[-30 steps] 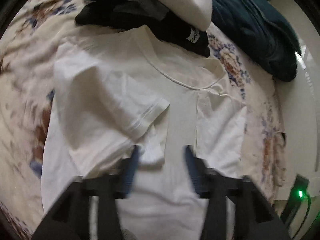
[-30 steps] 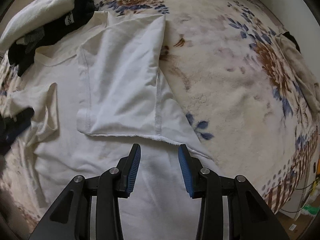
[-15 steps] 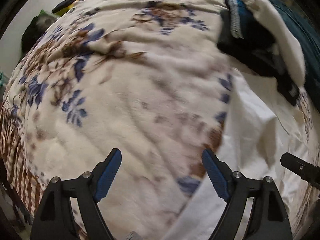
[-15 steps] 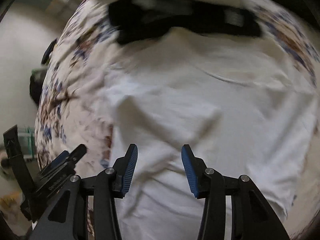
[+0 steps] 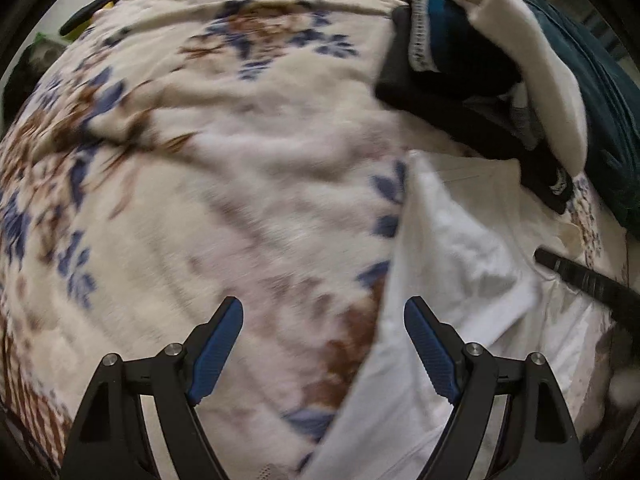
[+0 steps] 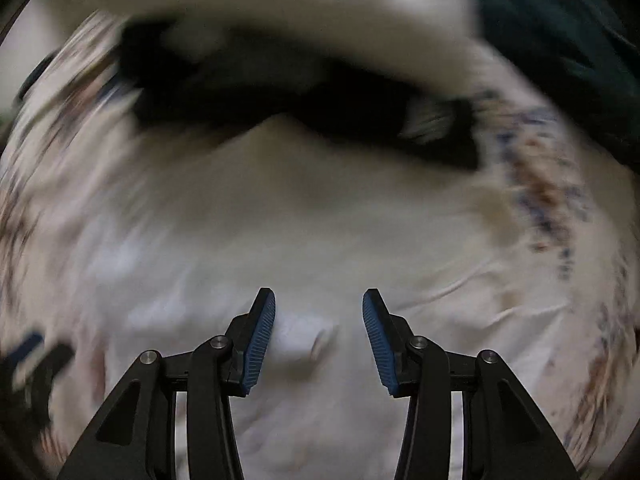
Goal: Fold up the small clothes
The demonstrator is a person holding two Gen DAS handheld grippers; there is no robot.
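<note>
under the right tool (image 6: 319,334) lies the white shirt (image 6: 320,220) — jaws wide; left tool (image 5: 323,344) wide, shirt beside its right finger.

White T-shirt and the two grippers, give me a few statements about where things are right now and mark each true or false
1. The left gripper is open with nothing between its fingers. True.
2. The white T-shirt lies on a floral blanket. True.
3. The right gripper is shut on the shirt's sleeve. False: its jaws stand apart, gripping nothing.
4. The dark clothes pile sits on the middle of the T-shirt. False: it lies beyond the shirt's far edge.
</note>
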